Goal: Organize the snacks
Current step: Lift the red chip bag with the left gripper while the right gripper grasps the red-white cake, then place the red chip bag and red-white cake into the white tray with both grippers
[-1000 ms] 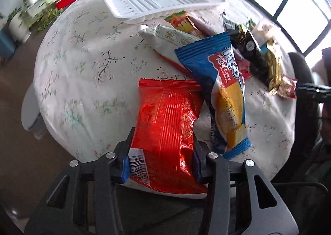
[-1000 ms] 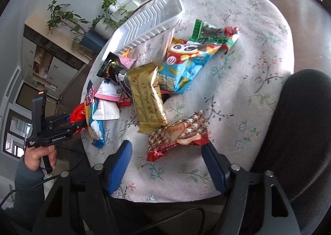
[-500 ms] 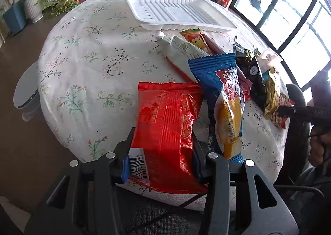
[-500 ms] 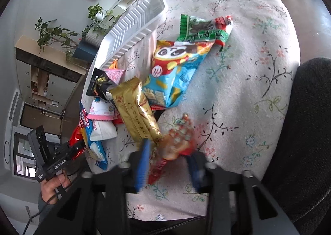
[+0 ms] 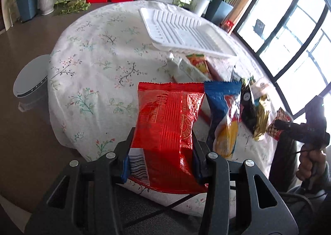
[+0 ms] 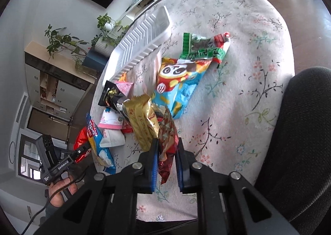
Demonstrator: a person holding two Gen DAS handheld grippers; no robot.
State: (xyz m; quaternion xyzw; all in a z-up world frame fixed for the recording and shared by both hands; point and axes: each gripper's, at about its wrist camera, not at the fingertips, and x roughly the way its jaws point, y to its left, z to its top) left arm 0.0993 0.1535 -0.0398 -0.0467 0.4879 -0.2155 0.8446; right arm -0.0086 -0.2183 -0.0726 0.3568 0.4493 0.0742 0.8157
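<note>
My left gripper (image 5: 161, 148) is shut on a red snack bag (image 5: 165, 123) and holds it above the table's near edge. My right gripper (image 6: 167, 148) is shut on a small red patterned snack packet (image 6: 167, 137), lifted and standing on edge. A white ribbed tray (image 5: 184, 30) lies at the far side of the table; it also shows in the right wrist view (image 6: 140, 42). A blue snack bag (image 5: 225, 115), a gold packet (image 6: 140, 119) and a panda bag (image 6: 178, 81) lie in the pile on the floral cloth.
A green and red packet (image 6: 204, 50) lies beside the tray. A black chair (image 6: 300, 141) stands at the right of the table. A round white device (image 5: 31, 81) sits on the floor to the left. Potted plants (image 5: 29, 1) line the wall.
My right gripper has closed on the red patterned packet and lifted it on edge. My left gripper has raised the red bag and swung it toward the tray side.
</note>
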